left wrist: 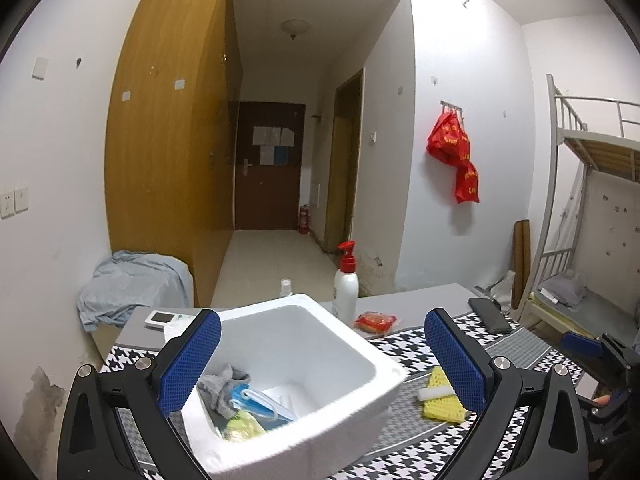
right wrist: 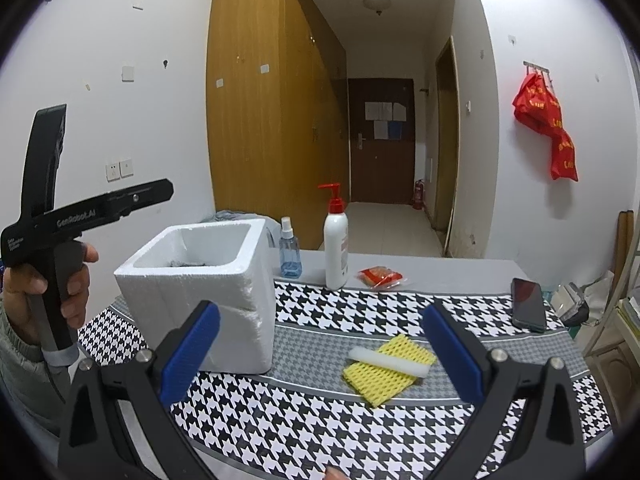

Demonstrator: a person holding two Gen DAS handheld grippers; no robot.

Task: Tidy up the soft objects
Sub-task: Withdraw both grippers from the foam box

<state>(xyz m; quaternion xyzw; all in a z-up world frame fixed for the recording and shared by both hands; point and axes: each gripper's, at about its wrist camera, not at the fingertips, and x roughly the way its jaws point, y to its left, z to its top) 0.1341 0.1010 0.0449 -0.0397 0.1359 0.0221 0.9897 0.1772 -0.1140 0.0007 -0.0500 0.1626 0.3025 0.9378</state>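
Hovering wide open and empty: left gripper (left wrist: pixel 322 364) over foam box (left wrist: pixel 360 380), right gripper (right wrist: pixel 320 354) above yellow sponge (right wrist: pixel 386 372) beside it.

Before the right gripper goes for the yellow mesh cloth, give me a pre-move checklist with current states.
1. Right gripper open: ok.
2. Yellow mesh cloth flat on the houndstooth tablecloth: ok.
3. White foam strip lying on the cloth, may come along: not ok.
4. White foam box open-topped: ok.
5. Room left inside the box, grey rag already there: ok.
6. Left gripper open, above the box: ok.
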